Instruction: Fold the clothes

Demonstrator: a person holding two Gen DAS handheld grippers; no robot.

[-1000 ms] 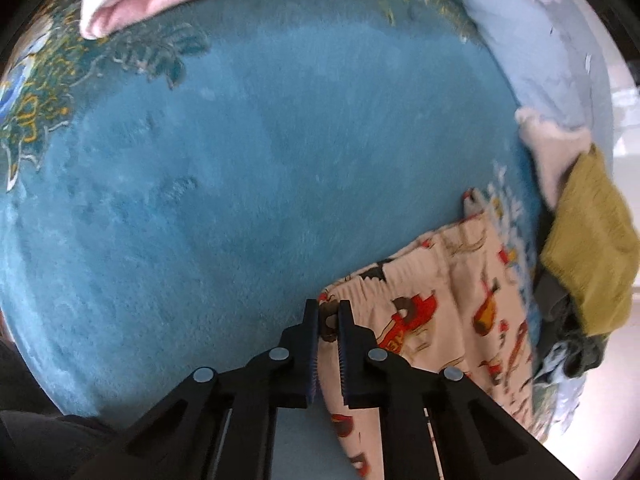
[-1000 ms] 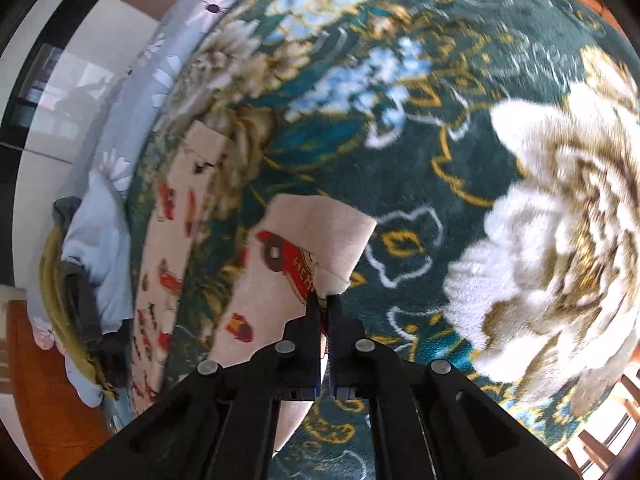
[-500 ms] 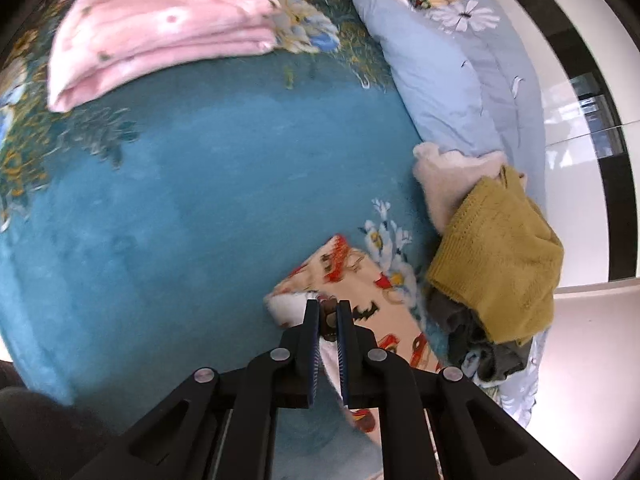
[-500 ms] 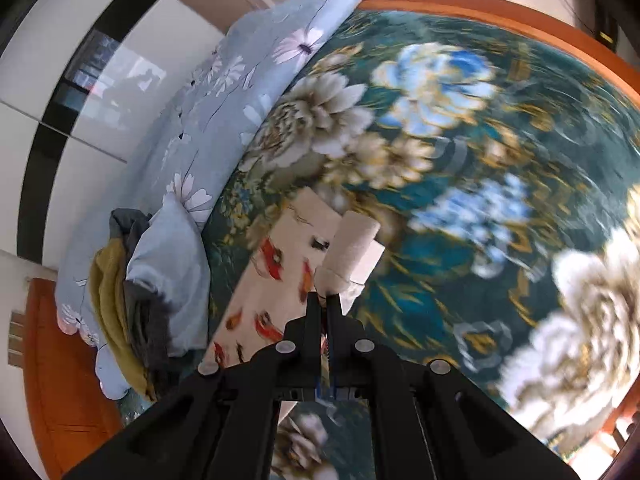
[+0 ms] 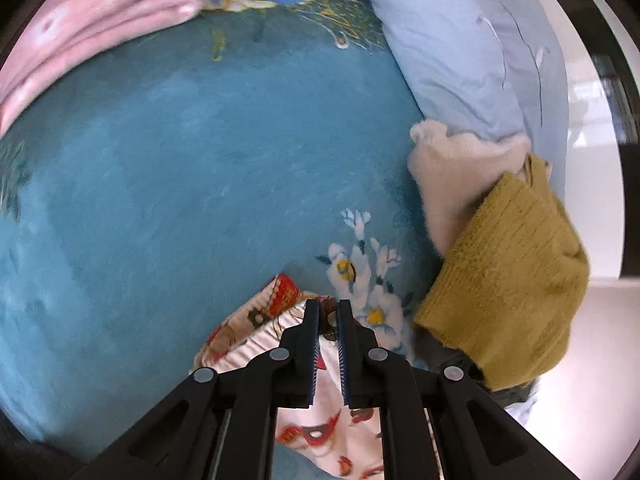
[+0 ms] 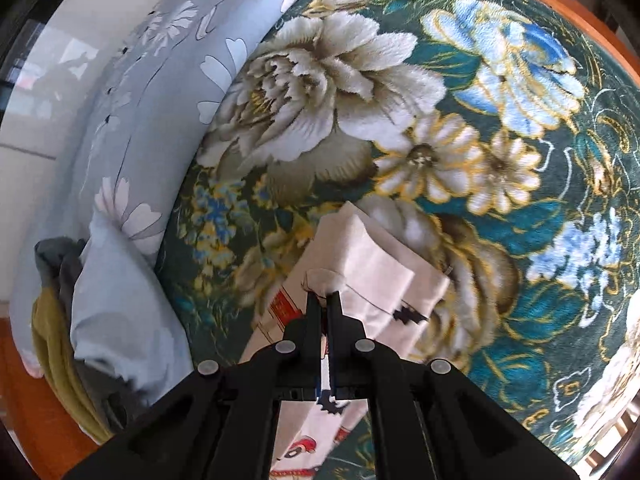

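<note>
Cream pyjama trousers (image 5: 256,316) with red cartoon prints lie on a teal flowered blanket (image 5: 168,168). In the left wrist view my left gripper (image 5: 328,312) is shut on the gathered waistband edge, which bunches up around its fingertips. Seen from the right wrist, my right gripper (image 6: 323,298) is shut on the other end of the same trousers (image 6: 372,276), whose pale inner side folds over ahead of the tips. More printed cloth hangs beneath both grippers.
A folded pink garment (image 5: 84,28) lies at the far left of the bed. A heap with a mustard knit (image 5: 508,292), a white fleece (image 5: 448,176) and grey clothes sits beside a pale blue flowered pillow (image 5: 452,44). The same pillow (image 6: 168,92) borders the blanket.
Both grippers have carried the trousers across the bed toward the pillow side. The cloth has bunched and doubled over at each grip. The clothes heap and pillow now loom larger.
</note>
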